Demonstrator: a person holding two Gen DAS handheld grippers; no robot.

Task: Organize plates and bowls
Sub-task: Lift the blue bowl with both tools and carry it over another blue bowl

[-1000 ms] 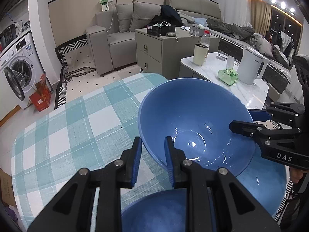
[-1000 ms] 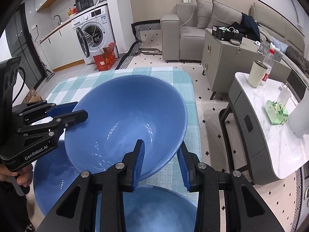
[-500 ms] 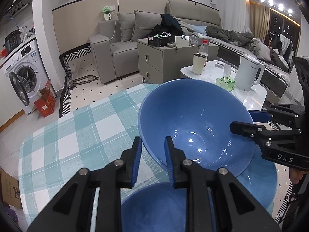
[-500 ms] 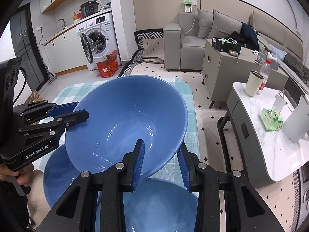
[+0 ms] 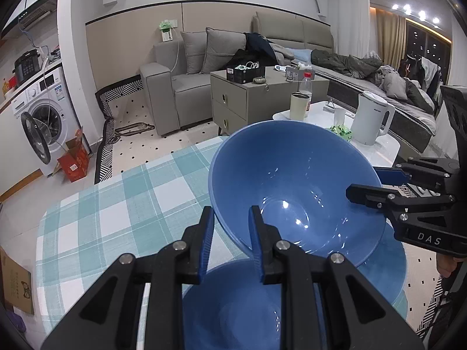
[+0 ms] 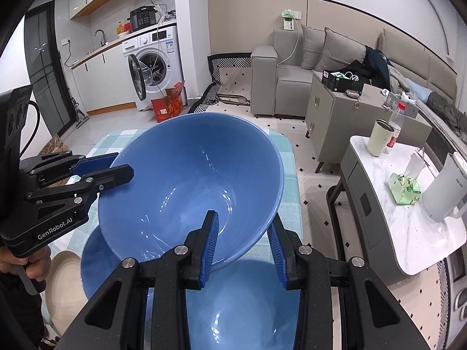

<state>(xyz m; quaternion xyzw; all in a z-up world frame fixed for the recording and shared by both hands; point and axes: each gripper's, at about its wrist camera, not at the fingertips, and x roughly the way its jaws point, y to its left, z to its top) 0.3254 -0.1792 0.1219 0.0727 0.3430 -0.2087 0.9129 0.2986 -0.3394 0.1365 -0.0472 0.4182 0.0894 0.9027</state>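
left gripper [image 5: 229, 234] is clamped on the near rim of the large blue bowl [image 5: 294, 186]; right gripper [image 6: 243, 246] pinches the opposite rim, jaws a little wider. the bowl hangs tilted in the air between them, above a second blue bowl [image 5: 233, 306] and a blue plate [image 5: 388, 271] on the checked tablecloth [image 5: 116, 204]. risk, as a judgement: glazed, glossy ceramic under narrow ribbed pads may slip if the two hands pull unevenly, dropping the bowl onto the crockery below and chipping it. deep, conical, smooth walls.
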